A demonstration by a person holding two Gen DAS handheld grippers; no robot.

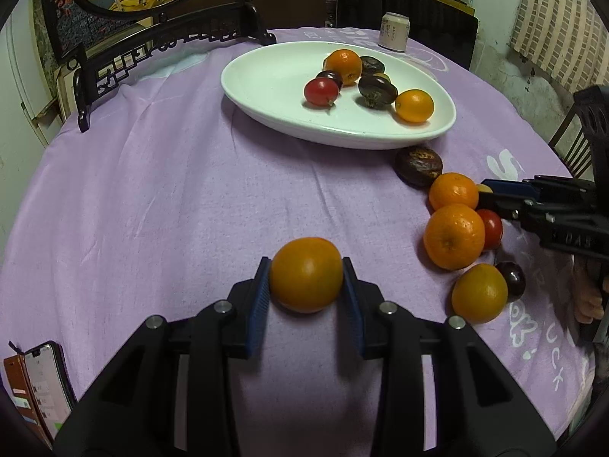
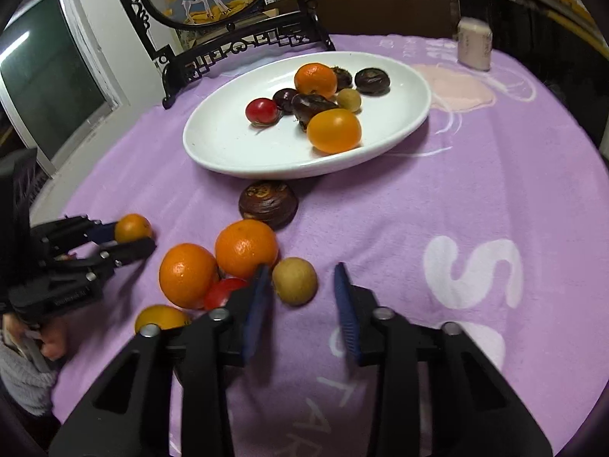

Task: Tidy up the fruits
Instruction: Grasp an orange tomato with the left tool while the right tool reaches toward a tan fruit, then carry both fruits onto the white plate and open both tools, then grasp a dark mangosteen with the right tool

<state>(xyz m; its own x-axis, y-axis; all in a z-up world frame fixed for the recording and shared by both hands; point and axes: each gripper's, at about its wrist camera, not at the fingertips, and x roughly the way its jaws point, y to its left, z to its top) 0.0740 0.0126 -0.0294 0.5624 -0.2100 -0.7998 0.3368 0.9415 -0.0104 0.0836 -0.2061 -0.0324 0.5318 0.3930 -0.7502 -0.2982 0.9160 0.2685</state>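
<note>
A small orange fruit [image 1: 306, 274] is squeezed between the two blue pads of the left gripper [image 1: 306, 280], low over the purple cloth [image 1: 171, 198], near the front of the table. The same held fruit is seen from the right wrist camera at the far left [image 2: 132, 227], with the left gripper's black fingers on both sides of it. The right gripper [image 2: 302, 297] is spread apart and nothing is held in it. A little tan fruit [image 2: 295, 281] lies on the cloth just ahead of its blue pads, closer to the left pad. To the left of that fruit, two oranges [image 2: 247, 248] [image 2: 187, 275] are touching each other, and a red fruit [image 2: 222, 292] is tucked under them. Another small orange fruit [image 2: 161, 318] is seen nearer, partly hidden by the gripper. A dark brown round fruit [image 2: 268, 203] is found between the oranges and the white plate [image 2: 228, 152], just beside the plate's near rim. On the plate, farther away, an orange, a yellow-orange fruit, a red one and some dark ones are gathered. A can [image 1: 394, 31] is stood at the far edge of the table, and a phone [image 1: 45, 388] is laid at the near left edge.
</note>
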